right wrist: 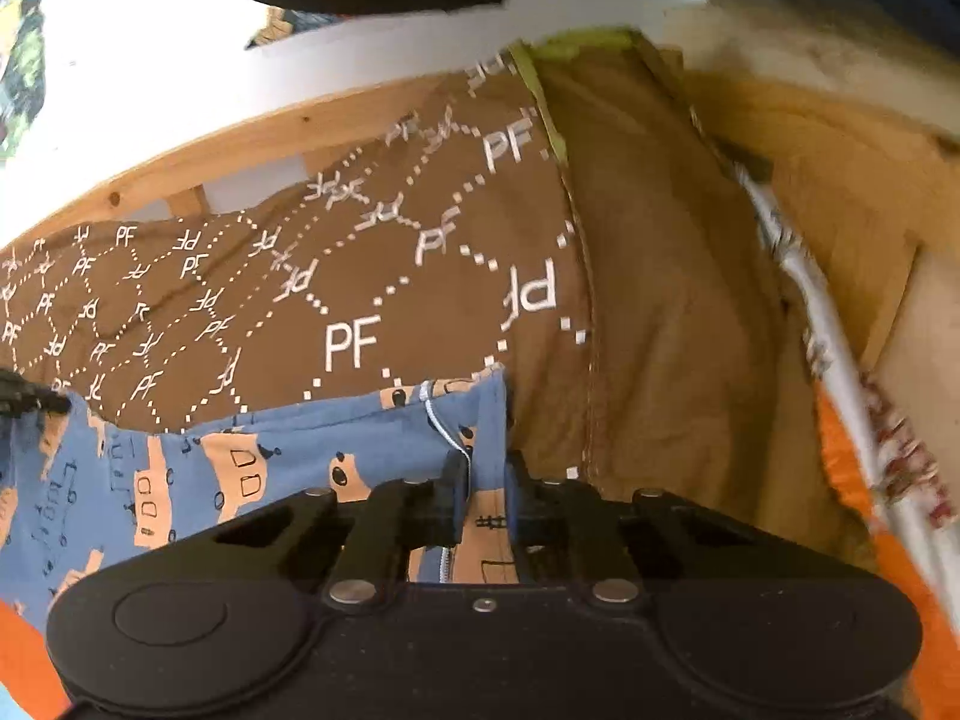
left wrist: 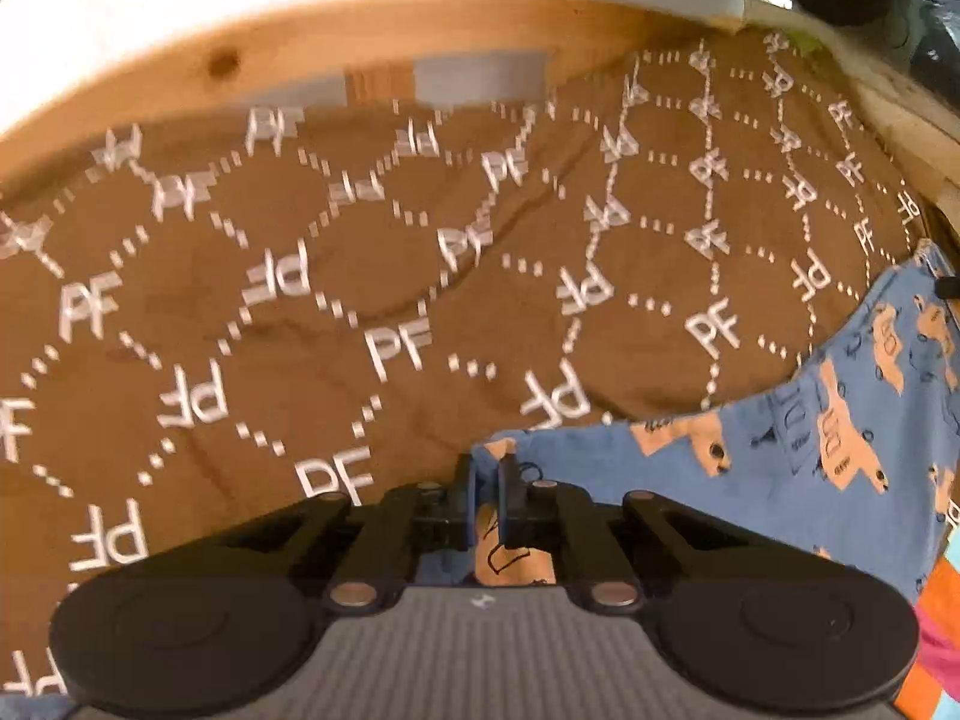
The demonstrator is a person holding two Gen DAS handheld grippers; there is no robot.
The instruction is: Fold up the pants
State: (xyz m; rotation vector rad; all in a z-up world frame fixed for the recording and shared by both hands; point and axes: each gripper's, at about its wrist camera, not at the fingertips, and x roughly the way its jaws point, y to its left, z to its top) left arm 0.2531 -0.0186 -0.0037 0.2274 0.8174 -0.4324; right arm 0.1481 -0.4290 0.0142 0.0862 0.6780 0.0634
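The pants are blue with orange car prints and lie on a brown bed cover printed with white "PF" letters. My left gripper is shut on one corner of the pants, with the cloth running off to the right. In the right wrist view the pants stretch to the left. My right gripper is shut on their other corner, where a white stitched seam shows. The other gripper's tip shows at the far left edge of that view.
A wooden bed frame and a white wall run along the far side. A plain brown cloth lies right of the printed cover. An orange cloth and a white patterned strip sit at the right.
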